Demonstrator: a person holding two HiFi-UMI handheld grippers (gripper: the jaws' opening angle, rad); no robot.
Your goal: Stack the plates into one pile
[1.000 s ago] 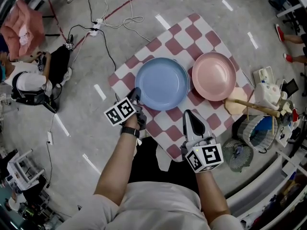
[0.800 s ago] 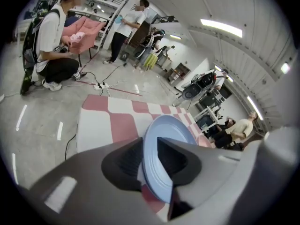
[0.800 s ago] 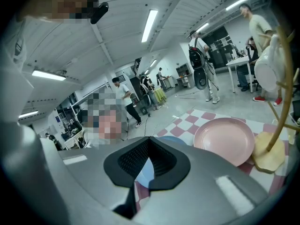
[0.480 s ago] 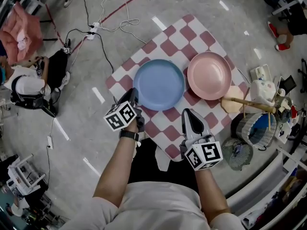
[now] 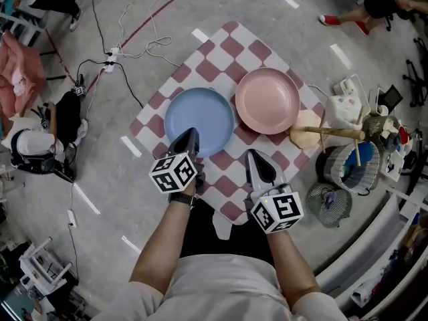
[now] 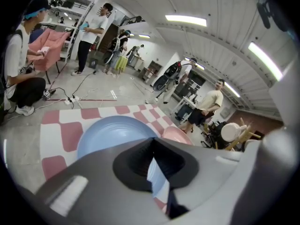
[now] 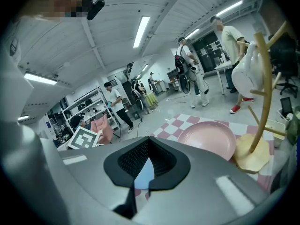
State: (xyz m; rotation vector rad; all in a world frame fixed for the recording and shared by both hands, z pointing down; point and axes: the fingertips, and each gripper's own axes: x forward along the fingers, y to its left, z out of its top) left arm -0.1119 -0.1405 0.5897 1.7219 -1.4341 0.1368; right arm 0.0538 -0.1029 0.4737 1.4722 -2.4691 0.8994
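A blue plate [image 5: 199,116] and a pink plate [image 5: 267,101] lie side by side on a red-and-white checkered cloth [image 5: 221,45]. My left gripper [image 5: 188,134] is shut and empty, its tip over the blue plate's near rim. In the left gripper view the blue plate [image 6: 105,130] fills the space just ahead of the left gripper [image 6: 152,138], with the pink plate [image 6: 176,135] behind it. My right gripper [image 5: 256,158] is shut and empty over the cloth, nearer than the pink plate. From the right gripper [image 7: 149,138] view, the pink plate [image 7: 208,139] lies ahead to the right.
A wooden mug stand [image 5: 328,134] with a white mug [image 5: 344,109] sits just right of the pink plate. Baskets [image 5: 348,168] and a wire object [image 5: 326,206] stand off the cloth at right. Cables and a power strip [image 5: 110,51] lie on the floor at the far left, and a person crouches at left [image 5: 30,142].
The left gripper has moved from the blue plate's near-left edge to over its near rim. The right gripper has kept its place; both stayed shut. The head view has shifted.
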